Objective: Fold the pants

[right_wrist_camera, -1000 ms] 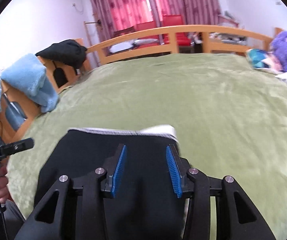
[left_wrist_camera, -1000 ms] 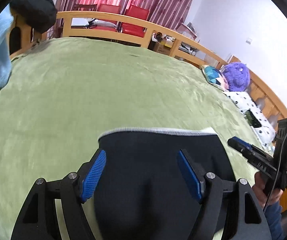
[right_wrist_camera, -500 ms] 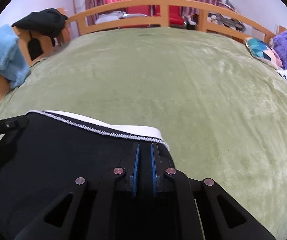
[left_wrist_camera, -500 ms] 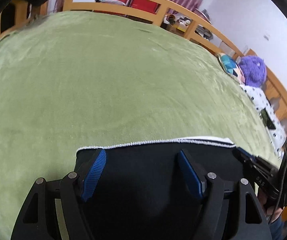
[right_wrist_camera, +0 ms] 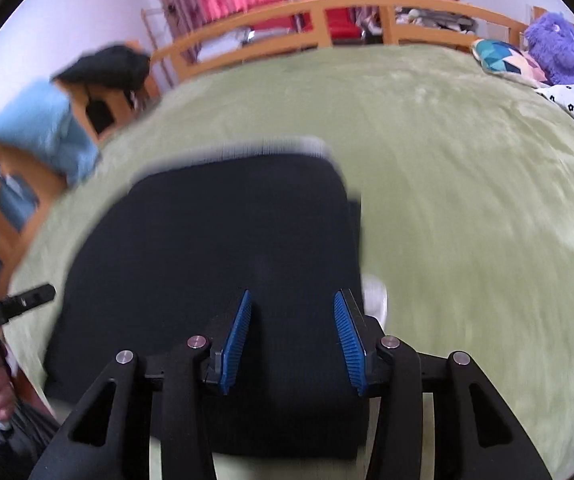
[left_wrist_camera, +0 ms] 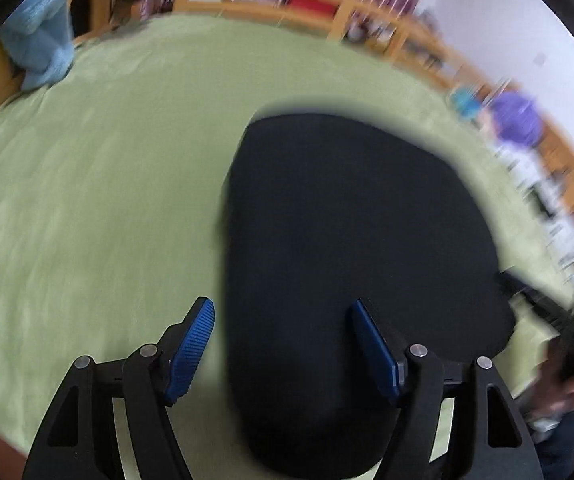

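The black pants lie folded into a compact dark shape on the green bed cover. In the right wrist view the pants show a pale waistband edge at their far side. My left gripper is open and empty, its blue pads above the near left part of the pants. My right gripper is open and empty over the near right part of the pants. The left wrist view is blurred by motion.
A wooden bed rail runs round the far side. A light blue towel and a black garment hang on the rail at left. A purple plush toy and pillows lie at far right.
My right gripper was shut on the pants' waistband edge and has opened and let go. Both grippers have pulled back and up. The folded pants now lie flat on the bed.
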{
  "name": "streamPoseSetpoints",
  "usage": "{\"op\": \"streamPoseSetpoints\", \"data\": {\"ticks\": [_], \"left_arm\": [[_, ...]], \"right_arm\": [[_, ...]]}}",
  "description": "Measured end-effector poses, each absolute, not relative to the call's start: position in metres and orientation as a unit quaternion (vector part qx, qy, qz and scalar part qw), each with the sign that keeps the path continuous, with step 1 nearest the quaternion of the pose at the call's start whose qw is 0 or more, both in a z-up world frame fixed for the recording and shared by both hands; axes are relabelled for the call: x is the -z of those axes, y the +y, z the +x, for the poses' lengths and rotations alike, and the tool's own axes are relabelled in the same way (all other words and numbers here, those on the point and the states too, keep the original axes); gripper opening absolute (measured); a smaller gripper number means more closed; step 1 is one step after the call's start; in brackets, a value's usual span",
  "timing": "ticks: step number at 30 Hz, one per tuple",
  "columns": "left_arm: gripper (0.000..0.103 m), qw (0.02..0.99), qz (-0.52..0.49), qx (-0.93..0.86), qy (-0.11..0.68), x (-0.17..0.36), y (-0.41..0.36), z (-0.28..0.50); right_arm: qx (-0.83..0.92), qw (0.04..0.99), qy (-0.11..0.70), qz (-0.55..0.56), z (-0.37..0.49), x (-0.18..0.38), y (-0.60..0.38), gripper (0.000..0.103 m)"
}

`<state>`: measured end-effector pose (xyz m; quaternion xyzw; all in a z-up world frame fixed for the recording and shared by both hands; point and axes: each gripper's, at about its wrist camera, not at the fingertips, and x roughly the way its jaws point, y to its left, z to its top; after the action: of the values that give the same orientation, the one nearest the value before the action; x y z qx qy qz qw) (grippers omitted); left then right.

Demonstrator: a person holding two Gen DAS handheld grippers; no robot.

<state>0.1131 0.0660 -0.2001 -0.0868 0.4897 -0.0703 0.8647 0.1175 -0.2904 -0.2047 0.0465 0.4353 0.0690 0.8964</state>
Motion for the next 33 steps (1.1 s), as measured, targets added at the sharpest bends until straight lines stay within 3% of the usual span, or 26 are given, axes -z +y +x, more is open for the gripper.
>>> {"op": "streamPoseSetpoints", "data": {"ticks": [2, 5, 10, 14, 18, 20, 28, 33], "left_arm": [[0.077, 0.855, -0.14, 0.075, 0.494, 0.208, 0.082, 0.101], [0.073, 0.855, -0.152, 0.072, 0.491, 0.194, 0.098, 0.088], [0.073, 0.872, -0.121, 0.085, 0.467, 0.147, 0.099, 0.08], [0.075, 0.893, -0.096, 0.11, 0.426, 0.089, 0.074, 0.074], [0.079, 0.914, -0.052, 0.117, 0.385, 0.045, 0.039, 0.064], [0.087, 0.926, -0.03, 0.112, 0.359, 0.033, 0.025, 0.049], [0.088, 0.933, -0.025, 0.102, 0.345, 0.024, -0.011, 0.023], [0.089, 0.935, -0.005, 0.094, 0.341, 0.025, -0.02, 0.008]], "right_arm": [[-0.045, 0.887, 0.455, 0.063, 0.107, 0.2, -0.298, 0.05], [0.015, 0.886, 0.456, 0.083, 0.086, 0.184, -0.311, 0.033], [0.035, 0.902, 0.418, 0.097, 0.044, 0.135, -0.3, 0.033], [0.031, 0.927, 0.366, 0.076, 0.015, 0.089, -0.278, 0.054], [0.024, 0.938, 0.337, 0.08, -0.001, 0.055, -0.27, 0.06], [0.015, 0.941, 0.328, 0.082, -0.008, 0.046, -0.269, 0.064], [-0.003, 0.941, 0.333, 0.065, -0.027, 0.064, -0.276, 0.071], [0.01, 0.946, 0.32, 0.051, -0.04, 0.069, -0.278, 0.092]]}}
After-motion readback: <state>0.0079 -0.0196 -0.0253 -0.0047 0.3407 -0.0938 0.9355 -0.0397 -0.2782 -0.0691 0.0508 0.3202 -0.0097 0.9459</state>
